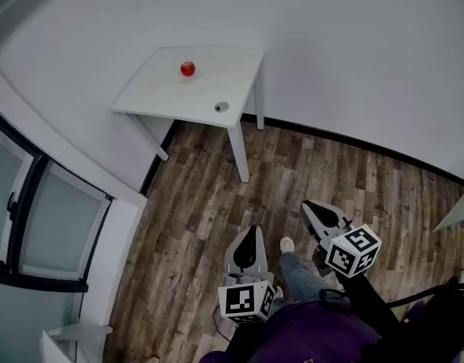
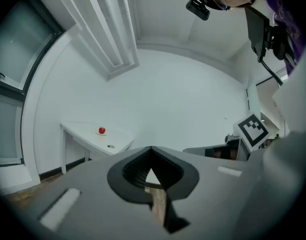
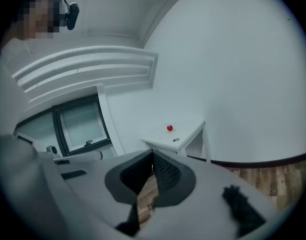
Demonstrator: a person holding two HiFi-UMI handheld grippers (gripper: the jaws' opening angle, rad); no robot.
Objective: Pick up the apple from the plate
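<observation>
A red apple (image 1: 188, 69) sits on a small plate (image 1: 191, 77) on a white table (image 1: 163, 89) in the far corner of the room. Both grippers hang over the wooden floor, far short of the table. My left gripper (image 1: 250, 231) is shut and holds nothing. My right gripper (image 1: 309, 205) also has its jaws together and is empty. In the left gripper view the apple (image 2: 102, 130) shows small at the far left, above the shut left gripper (image 2: 151, 150). In the right gripper view the apple (image 3: 169, 128) lies just above the right gripper (image 3: 153, 154).
A small round grey object (image 1: 222, 107) lies near the table's front right edge. White walls meet behind the table, with a dark baseboard (image 1: 353, 141) below. A window (image 1: 20, 203) is at the left. The person's shoe (image 1: 288, 244) stands on the floor (image 1: 201, 203) between the grippers.
</observation>
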